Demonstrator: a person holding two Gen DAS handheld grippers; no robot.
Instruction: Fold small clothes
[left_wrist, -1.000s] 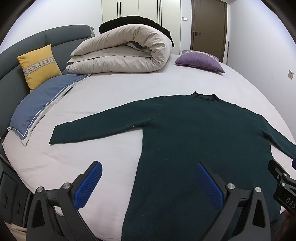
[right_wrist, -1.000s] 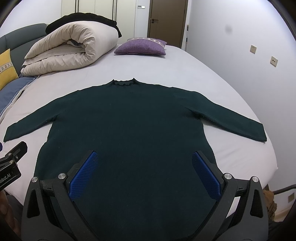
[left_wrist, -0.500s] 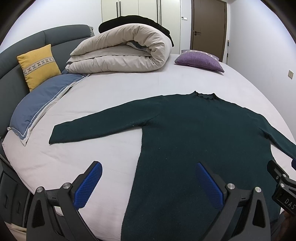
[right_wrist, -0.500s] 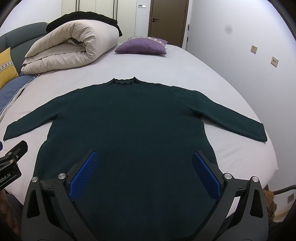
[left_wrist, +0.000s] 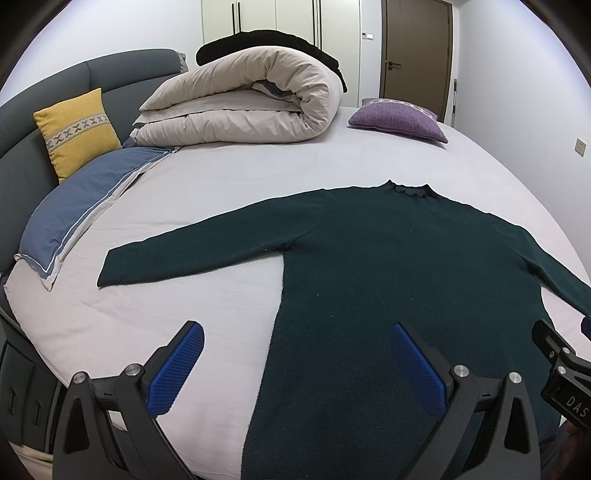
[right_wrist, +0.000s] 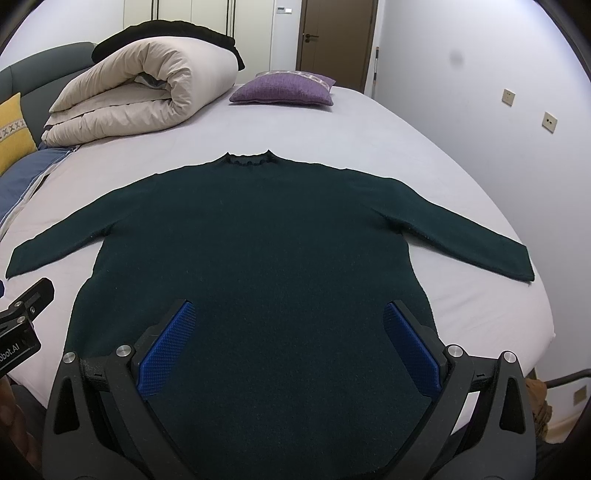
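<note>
Bedsheet (left_wrist: 229, 184) carries flat sweater (right_wrist: 258, 236), rolled duvet (left_wrist: 251, 99); both grippers' fingers spread.

A dark green long-sleeved sweater (right_wrist: 255, 236) lies flat and unfolded, front spread smooth on the pale bed sheet (right_wrist: 369, 133). Both sleeves stretch out to the sides, angled slightly toward the hem. Its small ruffled collar points toward the far pillows.

Lying on the bed (left_wrist: 221, 192): one sweater (right_wrist: 258, 240), one rolled duvet (left_wrist: 251, 107). Also sitting there: three pillows, yellow (left_wrist: 77, 129), blue (left_wrist: 77, 206), purple (left_wrist: 399, 120). Hovering: two grippers (left_wrist: 295, 358) (right_wrist: 288, 336).
</note>
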